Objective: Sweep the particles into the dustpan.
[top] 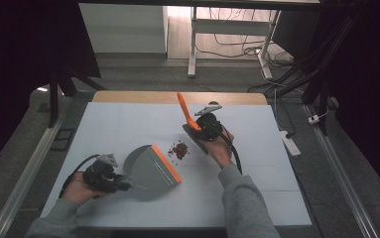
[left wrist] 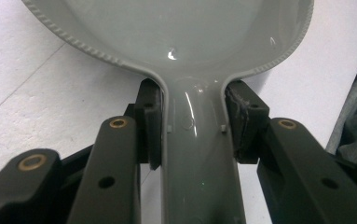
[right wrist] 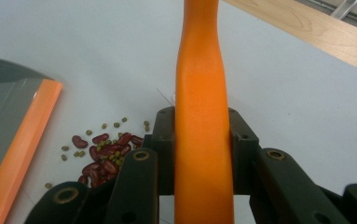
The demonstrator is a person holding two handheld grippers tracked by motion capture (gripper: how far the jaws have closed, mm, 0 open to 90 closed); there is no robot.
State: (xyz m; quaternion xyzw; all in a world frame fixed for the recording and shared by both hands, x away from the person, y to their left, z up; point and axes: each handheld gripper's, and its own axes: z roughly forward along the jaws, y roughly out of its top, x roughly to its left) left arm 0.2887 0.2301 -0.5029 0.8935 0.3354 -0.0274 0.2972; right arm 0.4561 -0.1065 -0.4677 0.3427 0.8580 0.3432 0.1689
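1. The left gripper (top: 120, 184) was clamped on the grey handle of the dustpan (top: 150, 171), its jaws pressing the handle from both sides in the left gripper view (left wrist: 199, 154).
2. The dustpan lay flat on the white table (top: 128, 129), its orange lip (top: 166, 162) turned away from the left hand, toward the middle of the table.
3. The right gripper (top: 197, 130) was closed on the orange handle of a small brush (top: 186, 111); in the right gripper view the handle (right wrist: 203, 116) ran straight up between the jaws.
4. A small pile of red beans and green mung beans (top: 179, 149) sat on the table between the dustpan's lip and the brush, just beside the lip and near the brush.
5. The deciding relation: the pile lay on the dustpan side of the brush, so a sweep would probably have to run from the brush across the pile toward the orange lip. The right hand (top: 217, 146) was the nearer one to the beans.
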